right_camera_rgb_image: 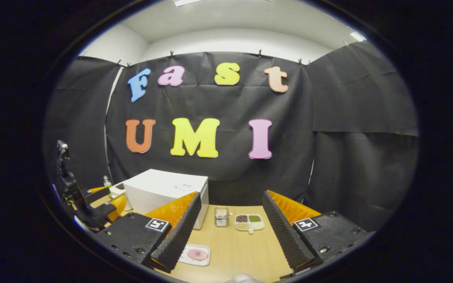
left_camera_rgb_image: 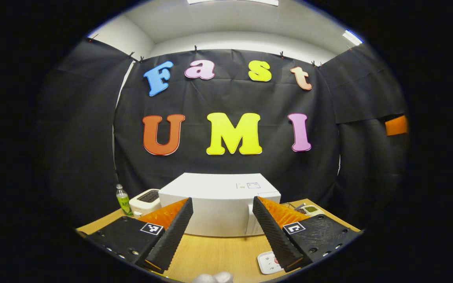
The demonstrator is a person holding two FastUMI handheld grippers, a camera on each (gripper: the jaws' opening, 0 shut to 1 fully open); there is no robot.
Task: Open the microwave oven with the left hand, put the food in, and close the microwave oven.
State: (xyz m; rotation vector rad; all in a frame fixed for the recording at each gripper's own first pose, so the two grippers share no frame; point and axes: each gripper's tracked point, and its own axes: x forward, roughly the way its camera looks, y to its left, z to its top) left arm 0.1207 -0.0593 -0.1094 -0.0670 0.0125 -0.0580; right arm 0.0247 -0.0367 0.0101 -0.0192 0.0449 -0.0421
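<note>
A white microwave oven (left_camera_rgb_image: 218,204) stands at the back of the wooden table, door closed; it also appears as the microwave oven (right_camera_rgb_image: 163,190) left of centre in the right gripper view. My left gripper (left_camera_rgb_image: 222,232) is open in front of it, some way off, with nothing between its fingers. A white tray with a pink food piece (right_camera_rgb_image: 197,254) lies on the table near my right gripper (right_camera_rgb_image: 230,232), which is open and holds nothing. The same tray (left_camera_rgb_image: 269,262) peeks out by the left gripper's right finger. The left gripper (right_camera_rgb_image: 89,208) shows at the far left of the right gripper view.
A green bottle (left_camera_rgb_image: 123,200) and a small white appliance (left_camera_rgb_image: 146,201) stand left of the microwave. A metal tin (right_camera_rgb_image: 221,217) and a divided dish of grains (right_camera_rgb_image: 249,222) sit right of it. The wooden table (right_camera_rgb_image: 242,247) has bare room in front.
</note>
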